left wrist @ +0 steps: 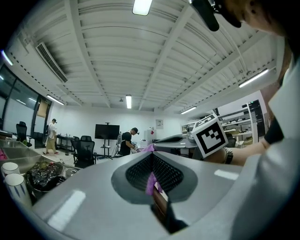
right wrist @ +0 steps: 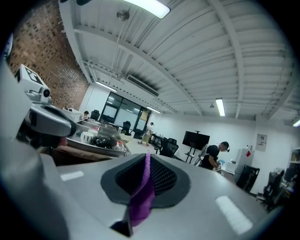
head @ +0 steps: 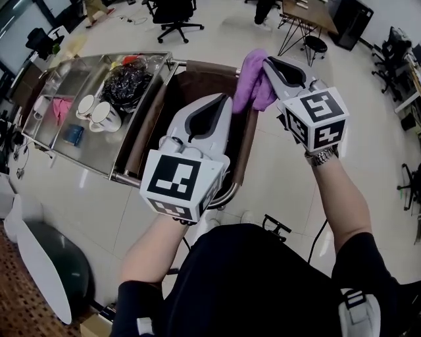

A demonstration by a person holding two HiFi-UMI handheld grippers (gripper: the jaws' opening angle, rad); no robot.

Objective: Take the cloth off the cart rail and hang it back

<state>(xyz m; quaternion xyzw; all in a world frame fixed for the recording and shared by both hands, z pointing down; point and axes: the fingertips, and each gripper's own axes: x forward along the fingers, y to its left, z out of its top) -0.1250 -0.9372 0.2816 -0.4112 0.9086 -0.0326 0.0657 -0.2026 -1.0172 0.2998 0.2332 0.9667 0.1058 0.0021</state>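
Note:
A purple cloth (head: 252,80) hangs bunched in the air over the far right corner of the cart's brown bag frame (head: 242,153). My right gripper (head: 266,62) is shut on the cloth's upper edge, and a purple fold (right wrist: 142,190) shows pinched between its jaws in the right gripper view. My left gripper (head: 225,99) points at the cloth's lower left corner. Its jaws are shut with a thin purple strip (left wrist: 150,183) caught between them. The two grippers are close together, side by side. The right gripper's marker cube (left wrist: 210,136) shows in the left gripper view.
The steel cart top (head: 62,135) on the left carries two white cups (head: 99,113), a black crumpled bag (head: 125,84) and a blue item (head: 74,134). A curved metal handle (head: 227,195) runs near me. Office chairs (head: 176,16) and tables stand on the floor beyond.

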